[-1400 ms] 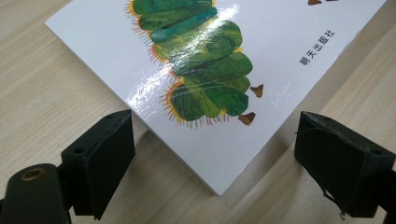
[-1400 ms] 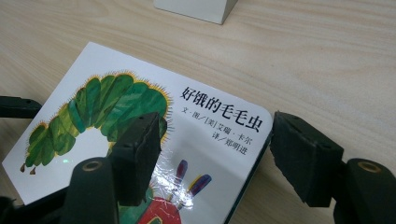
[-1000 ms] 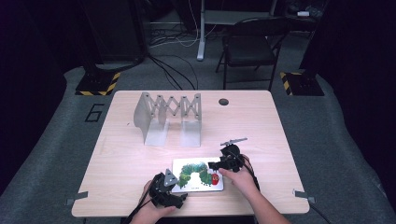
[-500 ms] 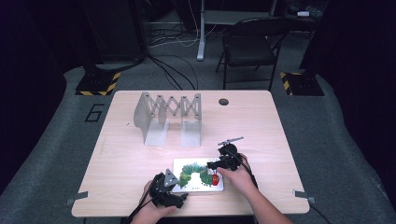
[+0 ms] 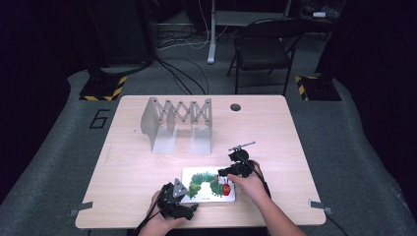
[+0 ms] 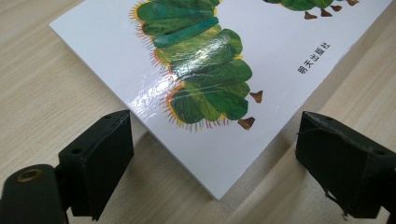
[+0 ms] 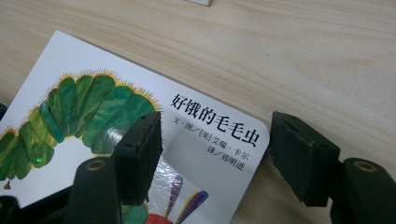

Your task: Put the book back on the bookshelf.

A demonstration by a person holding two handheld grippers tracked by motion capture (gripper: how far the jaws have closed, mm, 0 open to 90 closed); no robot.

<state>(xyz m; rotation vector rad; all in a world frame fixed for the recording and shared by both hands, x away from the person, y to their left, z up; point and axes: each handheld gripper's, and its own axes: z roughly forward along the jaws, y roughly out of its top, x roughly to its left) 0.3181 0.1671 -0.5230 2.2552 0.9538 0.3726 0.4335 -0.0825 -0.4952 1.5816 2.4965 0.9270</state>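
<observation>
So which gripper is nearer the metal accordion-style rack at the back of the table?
Right. The right gripper sits at the caterpillar picture book's far right corner, closer to the metal accordion-style rack; the left gripper is at the book's near left corner, by the table edge.

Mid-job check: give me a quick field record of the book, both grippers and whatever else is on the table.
book: picture book with a green caterpillar cover, lying flat near the table's near edge
left gripper: at the book's near left corner, jaws open, one on each side of the corner, pads not pressing on it
right gripper: at the book's far right corner, one jaw over the cover, the other off the edge; jaws have just been closing, not clamped
rack: grey folding rack, standing farther back
table: light wood
</observation>
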